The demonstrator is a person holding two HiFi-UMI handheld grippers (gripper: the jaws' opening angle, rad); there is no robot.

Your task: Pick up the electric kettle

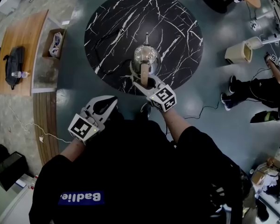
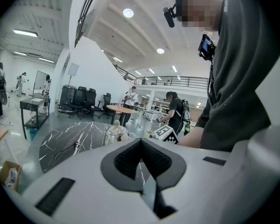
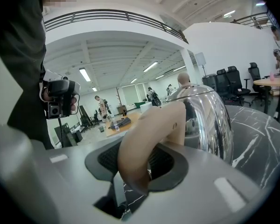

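- The right gripper (image 1: 147, 82) has its two jaws closed around the tan handle (image 3: 147, 139) of the electric kettle (image 1: 146, 55). The dark pads look pressed on both sides of the handle.
- So the grabbing part looks done. The jaws are about half way closed, because the thick handle fills the gap.
- The kettle is right in front of the right gripper. From above, it looks like it stands on the round black table (image 1: 112, 27). I think the lifting is not done yet.
- What is left, I think: lift the kettle straight up off the table and keep it from tipping.
- The left gripper (image 1: 105, 102) hangs off to the side of the right one, closer to the person and away from the kettle. Its jaws are closed together with nothing in them.
- The kettle is shiny and round. Its lid is on, with a small knob (image 3: 183, 80) on top. I cannot see if there is water inside.
- Far beyond the left gripper, a brown box (image 1: 50, 37) sits on the floor. It has some light-colored things (image 1: 56, 43) in it, but they are too small to name.
- Far out past the right gripper's side, a pale bin (image 1: 237, 54) sits on the floor. I cannot see what is in it.
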